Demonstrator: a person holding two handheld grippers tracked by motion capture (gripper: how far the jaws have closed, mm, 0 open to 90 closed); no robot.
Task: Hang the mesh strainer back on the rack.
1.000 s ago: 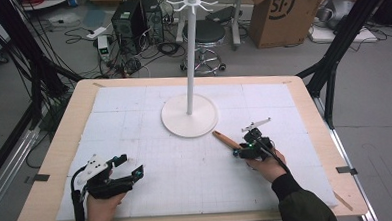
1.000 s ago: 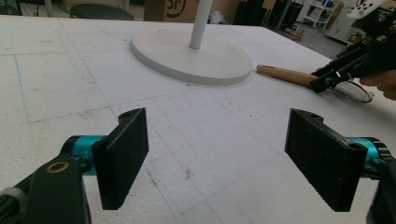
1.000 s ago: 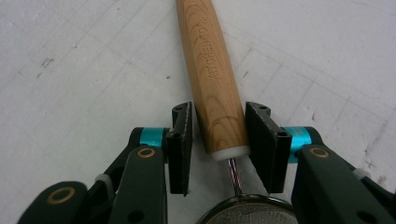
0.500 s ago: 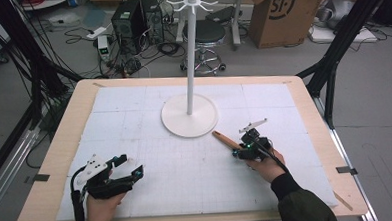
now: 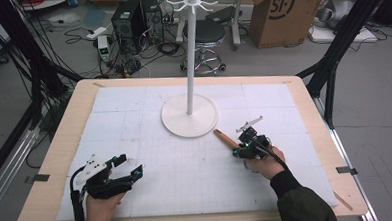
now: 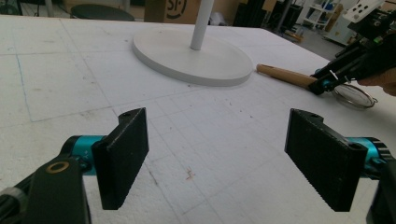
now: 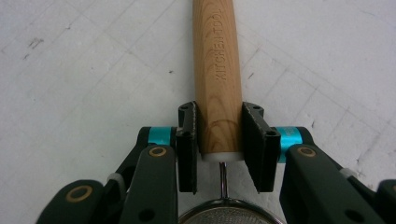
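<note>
1. right gripper view is showing the right tool having just been closing its jaws, now clenching the strainer's wooden handle, lying on the table near the white stand.
2. left tool is sitting released, grasping nothing.
3. lifting is likely coming next.

Each gripper is black, with flat, ribbed rectangular pads, teal collars behind them and brass-coloured rivets in the linkage arms. The left gripper at the near left carries a pale grey three-cornered plate on top, and a black cable trails back along the hand. The right gripper at the near right bears a smaller grey plate (tilted on a thin stalk) and a tiny green light. The right arm wears a dark sleeve.
</note>
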